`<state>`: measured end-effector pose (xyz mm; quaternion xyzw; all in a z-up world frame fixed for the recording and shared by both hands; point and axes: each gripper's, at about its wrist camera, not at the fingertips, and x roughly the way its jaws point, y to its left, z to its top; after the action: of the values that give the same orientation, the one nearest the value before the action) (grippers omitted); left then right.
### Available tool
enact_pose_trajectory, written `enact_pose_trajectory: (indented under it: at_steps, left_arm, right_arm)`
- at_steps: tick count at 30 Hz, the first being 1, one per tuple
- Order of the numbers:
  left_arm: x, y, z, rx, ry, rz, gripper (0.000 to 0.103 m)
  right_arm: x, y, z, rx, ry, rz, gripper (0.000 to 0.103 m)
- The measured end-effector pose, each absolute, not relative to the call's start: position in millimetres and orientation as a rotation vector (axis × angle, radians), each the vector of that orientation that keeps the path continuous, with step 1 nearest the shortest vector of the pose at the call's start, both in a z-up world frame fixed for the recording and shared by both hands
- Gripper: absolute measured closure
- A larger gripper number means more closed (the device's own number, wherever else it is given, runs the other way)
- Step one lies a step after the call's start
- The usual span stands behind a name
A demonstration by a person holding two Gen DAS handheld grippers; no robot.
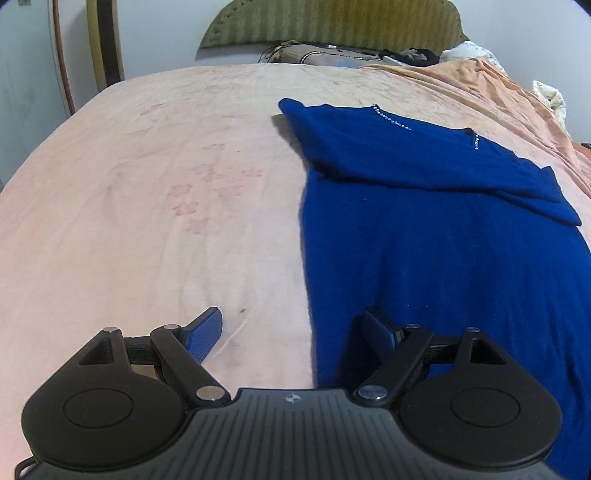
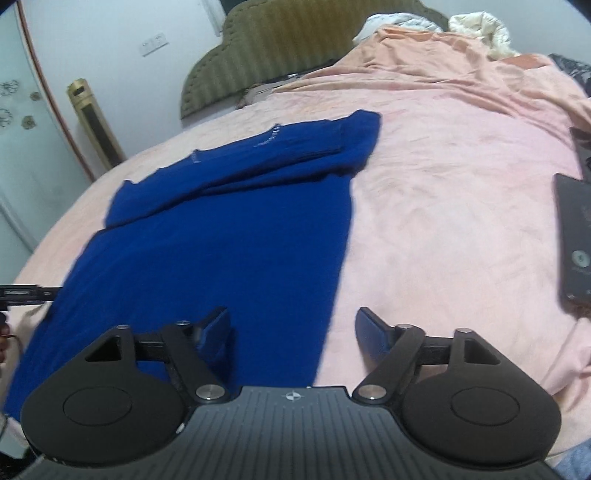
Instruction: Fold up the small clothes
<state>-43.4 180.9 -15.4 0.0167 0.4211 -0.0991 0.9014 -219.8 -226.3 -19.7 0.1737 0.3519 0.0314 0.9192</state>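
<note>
A dark blue top (image 1: 424,240) lies flat on the pink bedsheet (image 1: 129,240), its sleeves folded across the chest and a beaded trim at the neckline. My left gripper (image 1: 293,326) is open low over the garment's left edge near the hem, with one finger over the sheet and the other over the cloth. In the right wrist view the same blue top (image 2: 221,229) spreads to the left. My right gripper (image 2: 293,323) is open astride the garment's right edge near the hem. Neither gripper's pads press on the fabric.
An olive padded headboard (image 1: 332,26) and pillows stand at the far end of the bed. A dark phone (image 2: 574,236) lies on the sheet to the right. A gold tower appliance (image 2: 96,125) stands by the wall on the left. Rumpled bedding is piled at the far right.
</note>
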Motion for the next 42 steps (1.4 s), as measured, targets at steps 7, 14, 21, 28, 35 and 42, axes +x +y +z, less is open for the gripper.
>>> enact_pose_trajectory:
  at_steps: [7, 14, 21, 28, 35, 42]
  left_arm:
    - [-36.6, 171.0, -11.0, 0.002, 0.891, -0.289, 0.051]
    - [-27.1, 170.4, -9.7, -0.147, 0.946, -0.375, 0.098]
    - [-14.4, 173.8, 19.4, -0.192, 0.826, -0.341, 0.098]
    - [30.7, 158.2, 19.5, -0.176, 0.763, -0.246, 0.098]
    - [65.9, 142.4, -5.1, -0.108, 0.821, -0.168, 0.095]
    - [18.2, 151.8, 7.9, -0.078, 0.795, -0.156, 0.021]
  right_arm:
    - [-214.3, -224.3, -26.9, 0.445, 0.715, 0.113, 0.081]
    - [-218.5, -236.4, -34.0, 0.571, 0.69, 0.115, 0.094]
    - [-211.6, -247.1, -5.1, 0.603, 0.592, 0.121, 0.095]
    - [-157.7, -255.5, 9.8, 0.515, 0.552, 0.075, 0.095]
    - [-109.7, -272.7, -10.5, 0.485, 0.584, -0.061, 0.084]
    - [-143.6, -274.7, -12.5, 0.504, 0.591, -0.102, 0.051]
